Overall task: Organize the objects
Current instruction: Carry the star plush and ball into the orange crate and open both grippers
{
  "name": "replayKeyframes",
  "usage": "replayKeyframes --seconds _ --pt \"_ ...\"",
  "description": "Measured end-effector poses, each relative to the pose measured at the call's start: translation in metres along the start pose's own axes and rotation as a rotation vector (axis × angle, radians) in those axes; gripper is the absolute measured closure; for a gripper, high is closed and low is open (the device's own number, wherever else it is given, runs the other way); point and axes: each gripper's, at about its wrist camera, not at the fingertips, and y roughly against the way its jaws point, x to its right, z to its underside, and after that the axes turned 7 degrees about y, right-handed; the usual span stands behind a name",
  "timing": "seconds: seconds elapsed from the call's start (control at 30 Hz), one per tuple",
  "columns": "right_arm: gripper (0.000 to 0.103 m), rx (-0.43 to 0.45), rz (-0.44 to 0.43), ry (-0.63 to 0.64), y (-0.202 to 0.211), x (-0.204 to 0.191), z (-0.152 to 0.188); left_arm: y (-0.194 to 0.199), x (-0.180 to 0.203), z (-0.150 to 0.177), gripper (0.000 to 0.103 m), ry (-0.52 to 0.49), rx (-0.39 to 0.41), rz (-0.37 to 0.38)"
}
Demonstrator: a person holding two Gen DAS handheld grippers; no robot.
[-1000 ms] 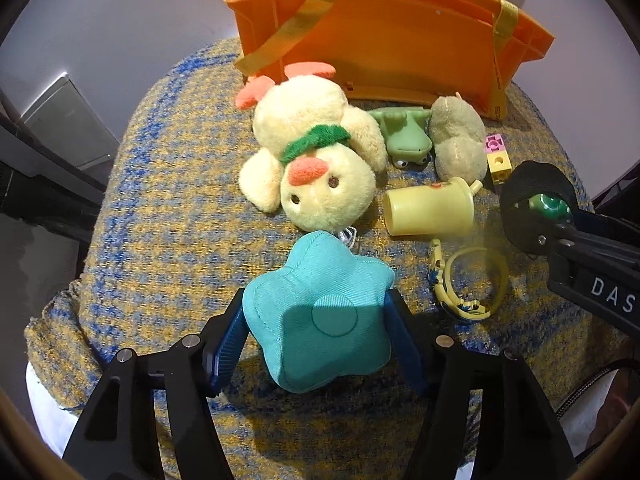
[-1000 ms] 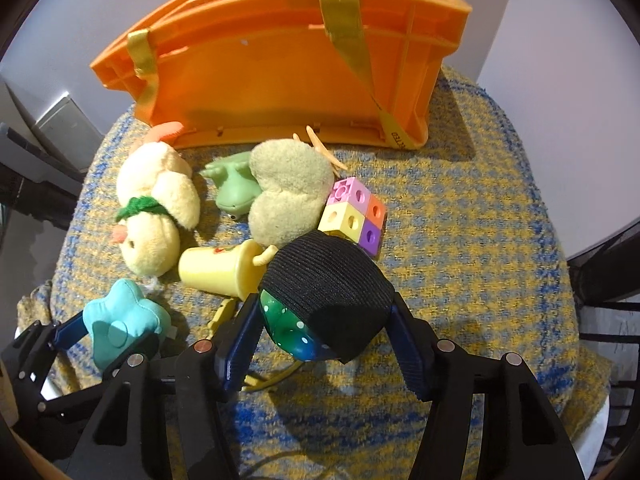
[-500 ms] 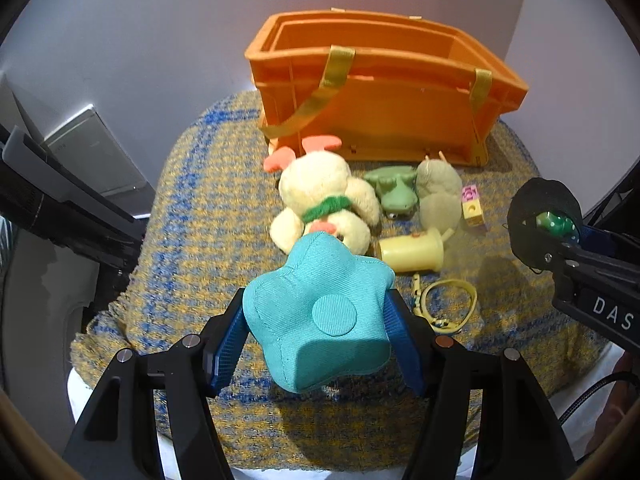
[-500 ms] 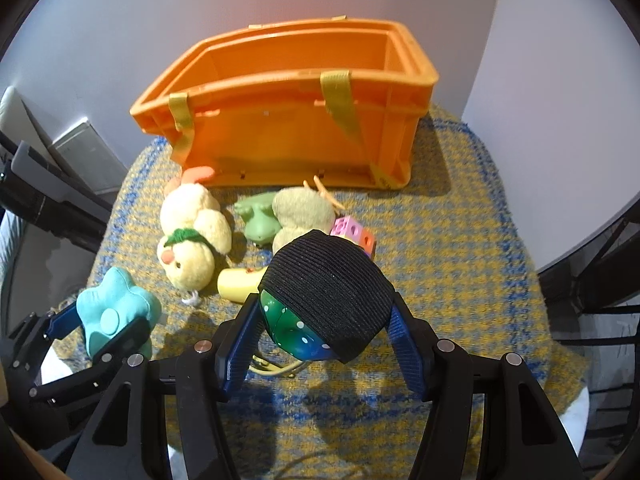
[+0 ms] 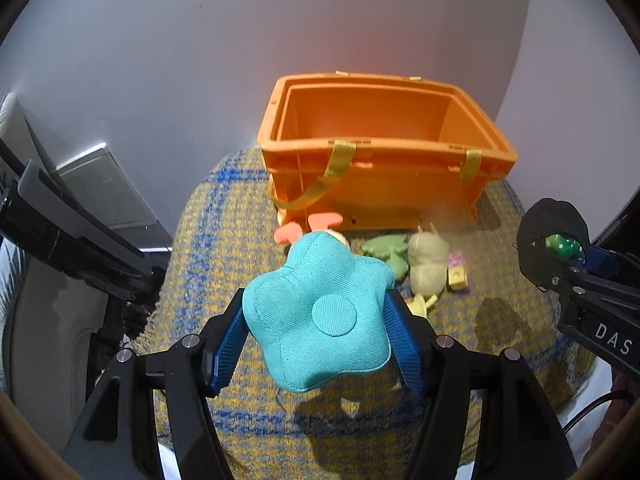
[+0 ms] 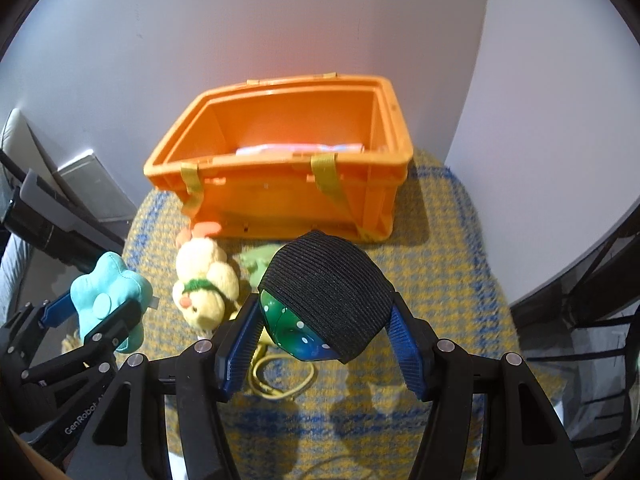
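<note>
My left gripper (image 5: 318, 336) is shut on a teal star-shaped plush (image 5: 320, 316) and holds it high above the table. It also shows in the right wrist view (image 6: 106, 294). My right gripper (image 6: 324, 334) is shut on a black knit toy with a green spotted part (image 6: 326, 294), also raised; it shows in the left wrist view (image 5: 554, 236). The open orange crate (image 6: 280, 196) stands at the back of the table (image 5: 384, 184). A yellow chick plush (image 6: 202, 284), a green frog toy (image 5: 384, 250) and a beige plush (image 5: 428, 264) lie in front of it.
A yellow-and-blue woven cloth (image 6: 440, 264) covers the round table. A small coloured cube block (image 5: 458, 272) and a yellow loop (image 6: 276, 376) lie on it. Something pale and flat lies inside the crate (image 6: 300, 148). Grey walls stand behind. Dark furniture (image 5: 60, 232) is at the left.
Both grippers have risen and pulled back from the table with their toys still held. The crate's inside has come into view.
</note>
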Motion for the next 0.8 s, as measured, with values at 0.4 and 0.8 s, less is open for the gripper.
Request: replayKeyframes --seconds 0.4,0.8 --pt "0.042 0.059 0.021 -0.008 0.004 0.012 -0.047 0.007 0.006 -0.058 0.039 -0.025 0.093 0.034" --pt "0.042 0.114 0.065 -0.006 -0.014 0.02 -0.102 -0.016 0.012 -0.113 0.039 -0.024 0.158 0.036"
